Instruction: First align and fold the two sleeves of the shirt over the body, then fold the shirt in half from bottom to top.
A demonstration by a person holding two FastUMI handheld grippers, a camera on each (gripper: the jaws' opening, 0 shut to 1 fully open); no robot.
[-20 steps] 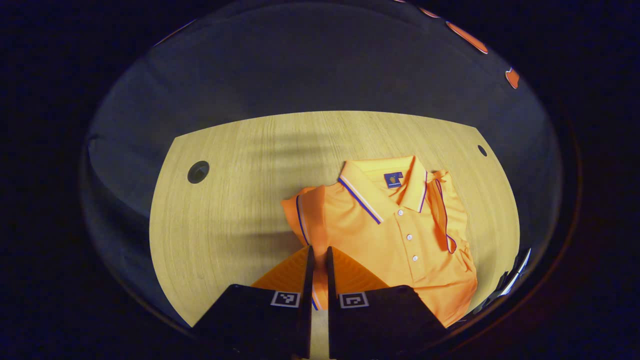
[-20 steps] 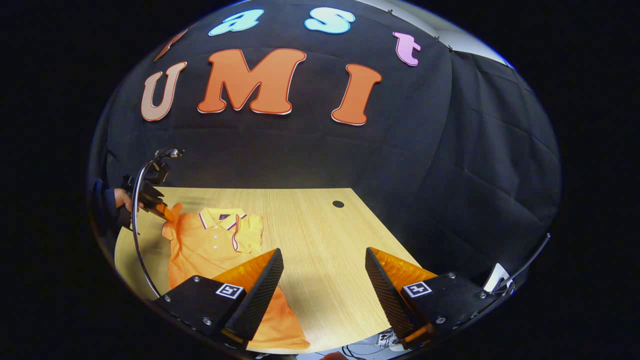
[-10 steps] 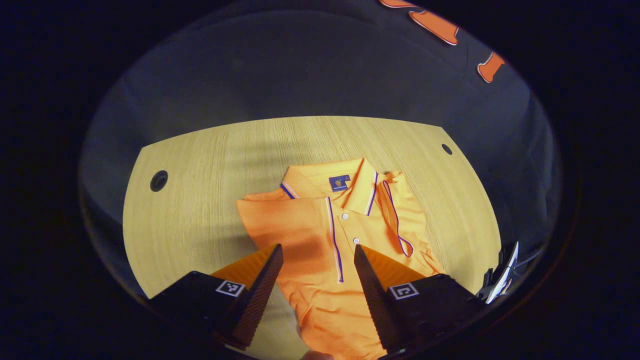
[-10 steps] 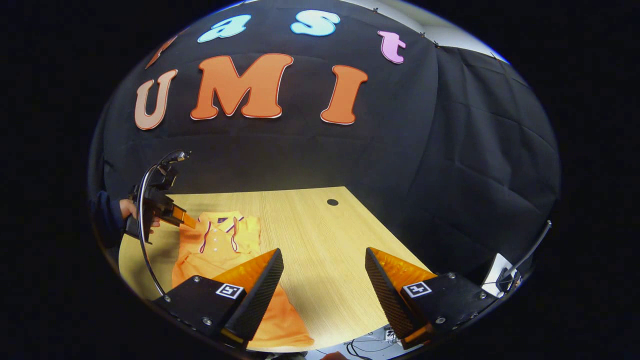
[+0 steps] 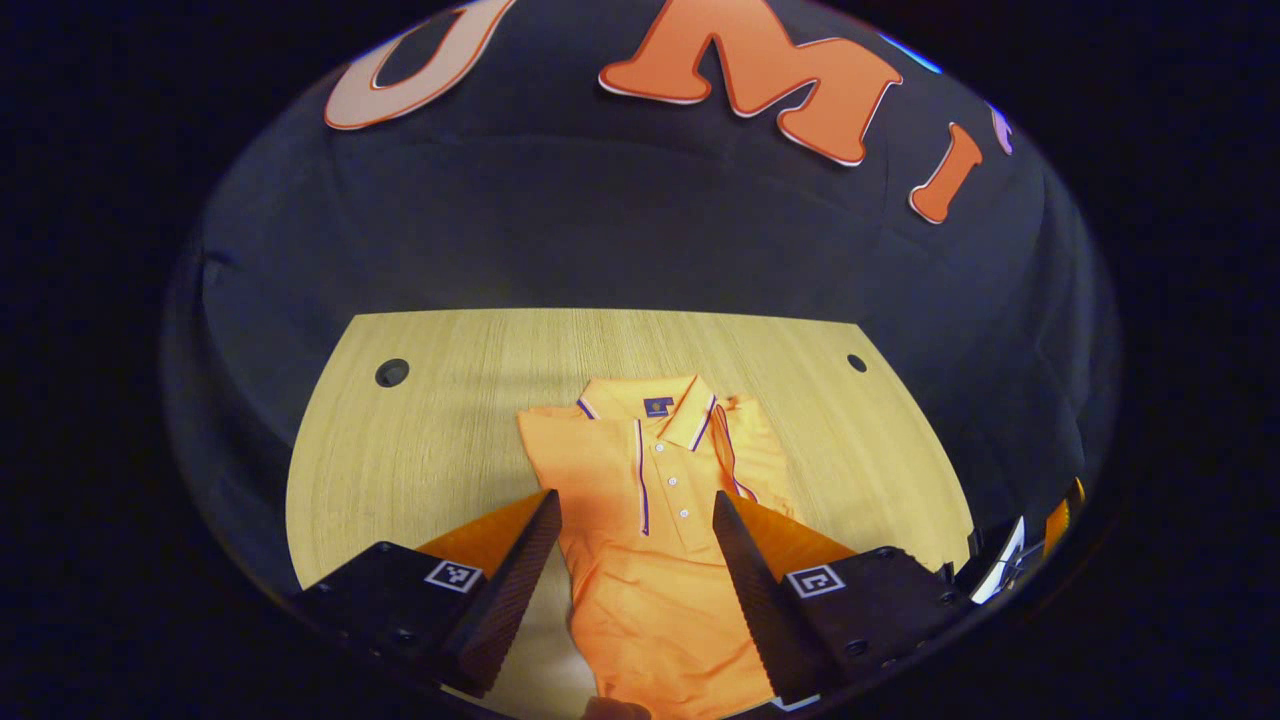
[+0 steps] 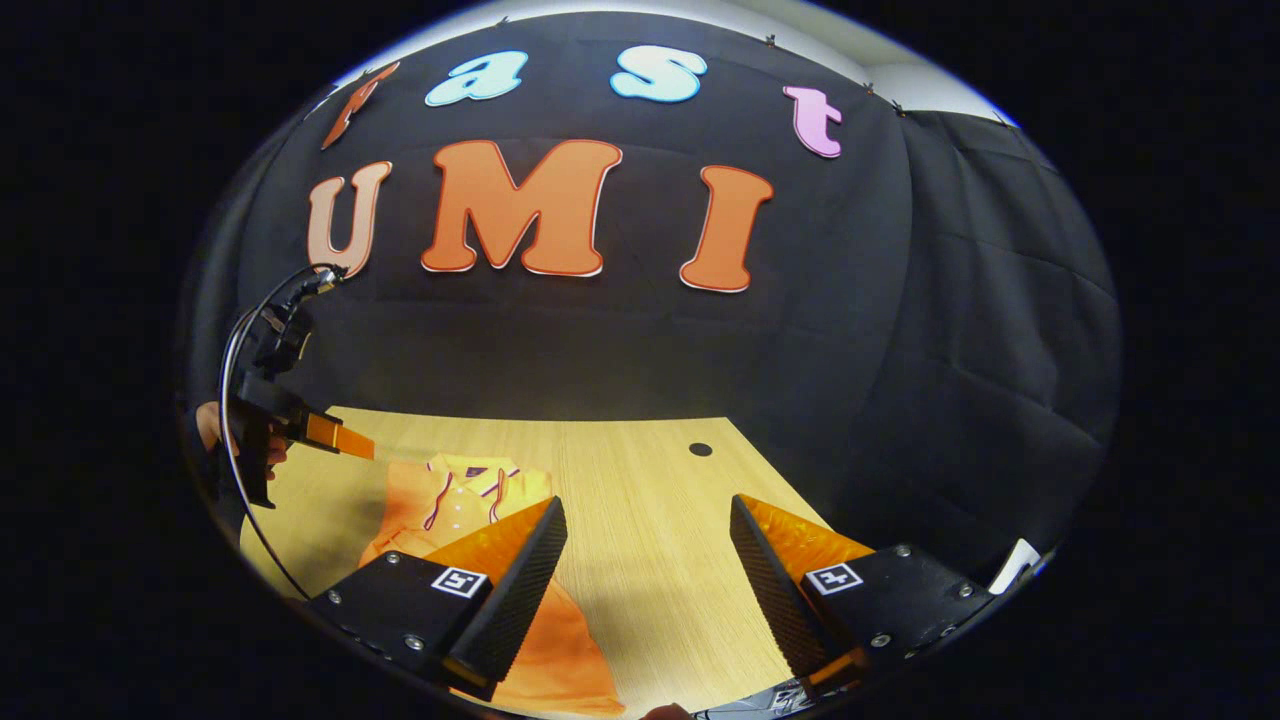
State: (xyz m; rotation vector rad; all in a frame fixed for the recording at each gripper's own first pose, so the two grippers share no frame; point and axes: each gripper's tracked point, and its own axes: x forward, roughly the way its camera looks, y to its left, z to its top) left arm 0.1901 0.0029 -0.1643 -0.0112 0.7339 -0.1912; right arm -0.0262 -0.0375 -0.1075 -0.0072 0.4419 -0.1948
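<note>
A: Status on the shirt (image 5: 650, 520)?

B: Flat on the table (image 5: 420, 460), collar (image 5: 650, 402) toward the far edge, hem toward the near edge. Both sleeves look folded in over the body, so I judge the sleeve step done. Bottom-to-top fold not started.

A: Grippers?

B: Left gripper (image 5: 632, 575): fingers wide apart, holding nothing, raised above the lower body of the shirt. Cloth shows in the gap between them, no contact that I can see. Right gripper (image 6: 648, 580): fingers also spread, empty, over bare table beside the shirt's right side. Its own left finger overlaps the cloth in the right gripper view, but I can't tell if it touches.

A: Which way does the shirt run relative to the fingers?

B: Long axis runs near edge to far edge, roughly in line with where the left gripper points. The hem sits at or below the fingers in the left gripper view, nearer the person than the tips.

A: So what does the next move turn on?

B: My read: both grippers need to drop back toward the near edge to reach the hem corners. Left is already over the shirt; right has to shift sideways onto it. Then the hem goes away from the person toward the collar
</note>
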